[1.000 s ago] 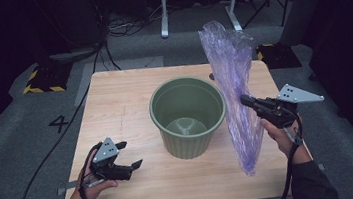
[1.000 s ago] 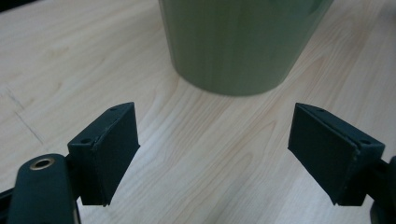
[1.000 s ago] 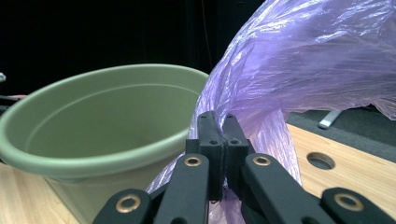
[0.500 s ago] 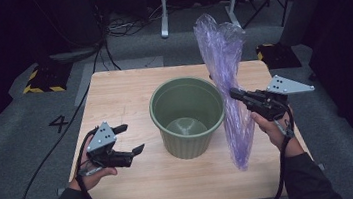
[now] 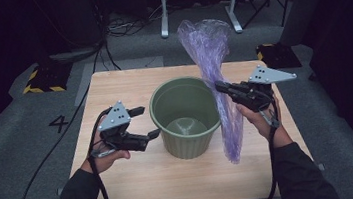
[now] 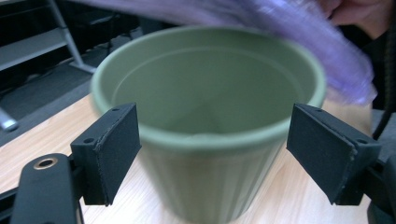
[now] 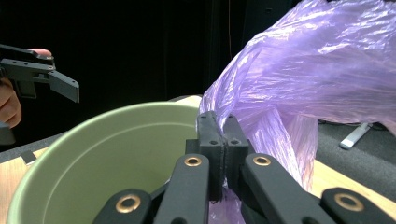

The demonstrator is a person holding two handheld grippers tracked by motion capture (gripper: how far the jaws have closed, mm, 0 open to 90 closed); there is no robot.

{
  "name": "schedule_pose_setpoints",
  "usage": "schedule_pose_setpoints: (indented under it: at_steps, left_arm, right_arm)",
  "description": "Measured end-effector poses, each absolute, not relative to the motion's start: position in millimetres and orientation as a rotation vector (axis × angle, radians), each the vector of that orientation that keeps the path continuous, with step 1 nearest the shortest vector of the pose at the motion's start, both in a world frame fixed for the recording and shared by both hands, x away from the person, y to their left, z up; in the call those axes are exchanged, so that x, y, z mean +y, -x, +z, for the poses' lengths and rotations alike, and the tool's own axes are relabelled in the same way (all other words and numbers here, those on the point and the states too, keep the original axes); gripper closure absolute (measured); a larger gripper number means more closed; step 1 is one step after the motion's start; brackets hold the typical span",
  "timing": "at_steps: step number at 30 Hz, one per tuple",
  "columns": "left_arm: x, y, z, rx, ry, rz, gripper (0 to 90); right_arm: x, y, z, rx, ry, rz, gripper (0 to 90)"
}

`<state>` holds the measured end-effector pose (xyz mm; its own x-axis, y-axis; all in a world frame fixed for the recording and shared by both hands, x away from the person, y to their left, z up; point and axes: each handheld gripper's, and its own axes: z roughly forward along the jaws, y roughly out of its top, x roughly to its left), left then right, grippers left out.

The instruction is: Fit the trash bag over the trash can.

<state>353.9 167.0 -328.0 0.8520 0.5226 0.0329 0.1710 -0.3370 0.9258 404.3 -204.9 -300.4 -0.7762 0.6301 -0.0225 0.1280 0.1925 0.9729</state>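
Observation:
A green ribbed plastic pot point(image 5: 185, 116) stands upright in the middle of the wooden table point(image 5: 112, 86), and it holds nothing. My right gripper point(image 5: 219, 85) is shut on a crumpled purple plastic bag point(image 5: 209, 50) at the pot's right rim. The bag rises above the grip and hangs down beside the pot to the tabletop. In the right gripper view the pads pinch the bag point(image 7: 299, 79) just over the pot point(image 7: 107, 158). My left gripper point(image 5: 147, 121) is open and hovers left of the pot, pointing at it. Its jaws frame the pot point(image 6: 210, 116) without touching it.
Grey floor surrounds the table, with a painted number at the left and hazard-striped blocks at the back corners. A metal stand and cables lie beyond the far edge. Bare wood shows in front of the pot and to its left.
My left gripper has risen off the table and moved toward the pot. My right gripper has carried the bag left, closer to the pot's rim.

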Motion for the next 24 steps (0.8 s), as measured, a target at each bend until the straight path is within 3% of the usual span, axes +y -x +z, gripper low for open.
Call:
schedule_pose_setpoints:
  at_steps: [11, 24]
  left_arm:
    - [105.5, -354.0, -311.8, 0.390, -1.950, 0.239, 15.5]
    - [41.4, -346.9, -317.2, 0.375, -2.010, 0.195, 15.5]
  right_arm:
    - [-181.1, -409.5, -284.2, 2.065, -0.671, 1.609, 90.0]
    - [-167.2, -409.1, -278.8, 2.073, -0.657, 1.599, 90.0]
